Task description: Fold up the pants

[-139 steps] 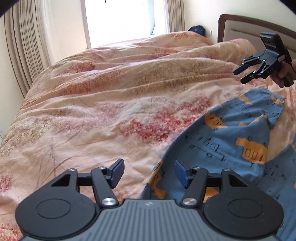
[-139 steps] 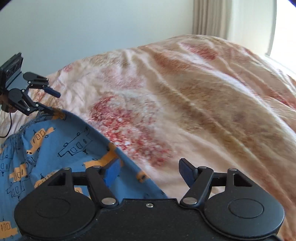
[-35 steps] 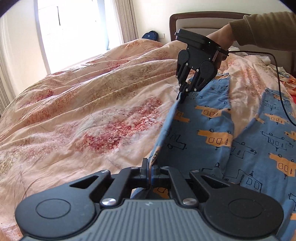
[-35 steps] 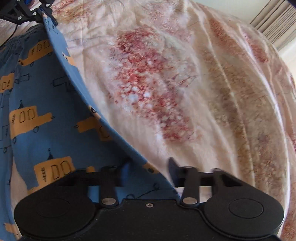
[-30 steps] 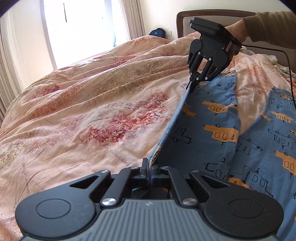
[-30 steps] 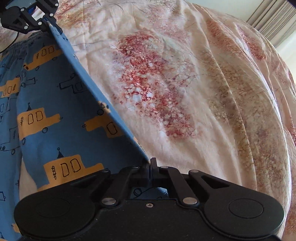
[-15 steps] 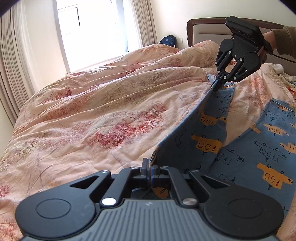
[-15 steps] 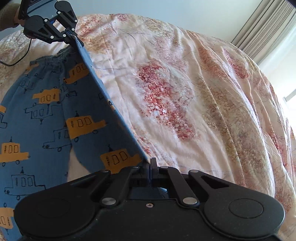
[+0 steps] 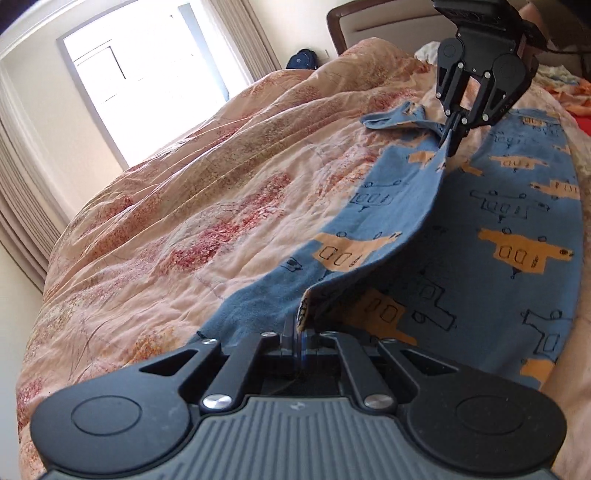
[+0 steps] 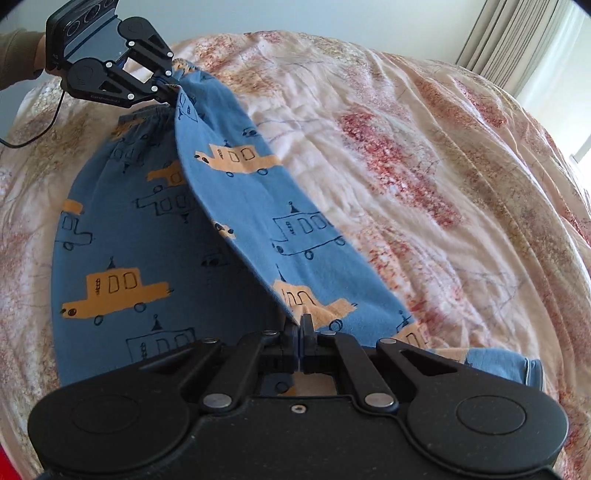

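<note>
Blue pants [image 9: 517, 229] printed with orange cars lie on a floral duvet [image 9: 184, 221]; they also show in the right wrist view [image 10: 122, 236]. My left gripper [image 9: 298, 332] is shut on the edge of one leg at the waistband end. My right gripper [image 10: 300, 328] is shut on the same leg's edge near the hem. That leg is lifted and draped over the other leg. Each gripper shows in the other's view, the right gripper [image 9: 453, 142] above the far pants edge, the left gripper [image 10: 170, 96] at the waistband.
A wooden headboard [image 9: 354, 26] and a bright window [image 9: 147, 85] with curtains stand beyond the bed. A dark bag [image 9: 303, 59] sits by the wall. A cable [image 10: 48, 118] trails from the left gripper over the duvet. Other clothes [image 9: 569, 88] lie at the far right.
Both grippers closed on one leg's outer edge, lifted it taut, and have carried it across over the other leg. The leg now sags and drapes instead of standing as a taut sheet.
</note>
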Tool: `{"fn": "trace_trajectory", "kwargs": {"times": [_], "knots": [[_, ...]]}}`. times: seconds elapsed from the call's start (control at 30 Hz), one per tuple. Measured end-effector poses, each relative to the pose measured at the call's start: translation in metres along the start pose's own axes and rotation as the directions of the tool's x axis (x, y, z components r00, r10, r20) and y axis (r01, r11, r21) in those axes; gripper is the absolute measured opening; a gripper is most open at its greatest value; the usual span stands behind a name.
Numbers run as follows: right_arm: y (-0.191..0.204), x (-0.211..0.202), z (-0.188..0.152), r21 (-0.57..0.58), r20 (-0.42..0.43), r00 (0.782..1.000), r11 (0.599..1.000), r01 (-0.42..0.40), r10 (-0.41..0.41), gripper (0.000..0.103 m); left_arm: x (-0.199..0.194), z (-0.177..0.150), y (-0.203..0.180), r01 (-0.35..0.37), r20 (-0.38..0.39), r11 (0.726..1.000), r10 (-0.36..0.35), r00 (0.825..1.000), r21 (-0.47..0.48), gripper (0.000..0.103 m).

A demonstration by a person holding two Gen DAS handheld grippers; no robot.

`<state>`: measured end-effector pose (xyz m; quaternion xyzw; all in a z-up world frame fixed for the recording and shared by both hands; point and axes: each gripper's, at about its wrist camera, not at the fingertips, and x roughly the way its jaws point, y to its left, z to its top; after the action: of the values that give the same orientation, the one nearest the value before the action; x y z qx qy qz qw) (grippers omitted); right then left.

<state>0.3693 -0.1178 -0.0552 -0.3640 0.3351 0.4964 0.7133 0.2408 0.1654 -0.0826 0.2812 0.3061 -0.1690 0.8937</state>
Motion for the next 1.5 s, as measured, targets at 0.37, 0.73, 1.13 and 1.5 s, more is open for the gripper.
{"fn": "trace_trajectory", "kwargs": {"times": [0.37, 0.73, 1.13, 1.5], "knots": [[0.036, -0.023, -0.014, -0.008, 0.020, 0.999, 0.999, 0.032, -0.032, 0.000, -0.018, -0.002, -0.017, -0.011, 0.004, 0.997, 0.011, 1.000, 0.081, 0.001], [0.082, -0.025, -0.031, -0.063, -0.019, 1.000, 0.998, 0.019, -0.020, 0.000, -0.042, -0.021, -0.041, 0.049, -0.012, 0.979, -0.047, 0.999, 0.198, 0.001], [0.106, -0.033, -0.037, -0.053, -0.018, 1.000, 0.999, 0.004, -0.005, 0.000, -0.049, -0.032, -0.047, 0.047, -0.027, 0.974, -0.042, 0.999, 0.223, 0.001], [0.119, -0.032, -0.037, -0.069, -0.023, 1.000, 0.997, -0.016, 0.015, 0.000, -0.060, -0.043, -0.050, 0.067, -0.045, 0.969, -0.058, 0.997, 0.240, 0.001]]}}
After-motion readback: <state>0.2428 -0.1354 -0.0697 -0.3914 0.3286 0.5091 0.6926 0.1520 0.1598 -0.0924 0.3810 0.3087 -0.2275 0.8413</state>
